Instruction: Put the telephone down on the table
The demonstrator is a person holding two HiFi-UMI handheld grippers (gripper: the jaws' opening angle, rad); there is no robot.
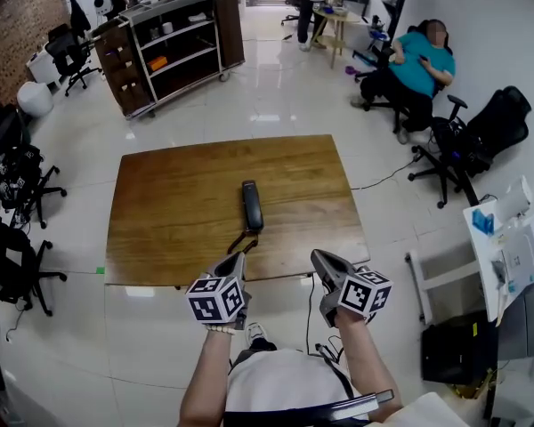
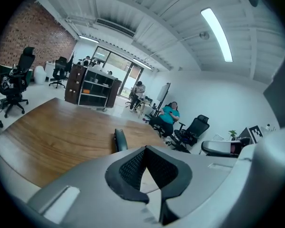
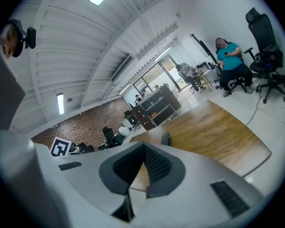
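Black slim plastic telephone handset (image 1: 252,206) lies flat near the middle of the brown wooden bench (image 1: 178,203). Our left tool (image 1: 236,260) and right tool (image 1: 319,259) hover at its near edge, jaws closed on nothing. We judge the placing done; next, simply keep clear.

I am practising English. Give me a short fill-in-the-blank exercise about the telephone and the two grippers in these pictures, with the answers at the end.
1. The black telephone lies flat ____ the wooden table.
2. The left gripper and the right gripper both have their jaws ____.
3. Neither gripper holds the telephone; between each pair of jaws there is ____.

Missing words: on; shut; nothing.
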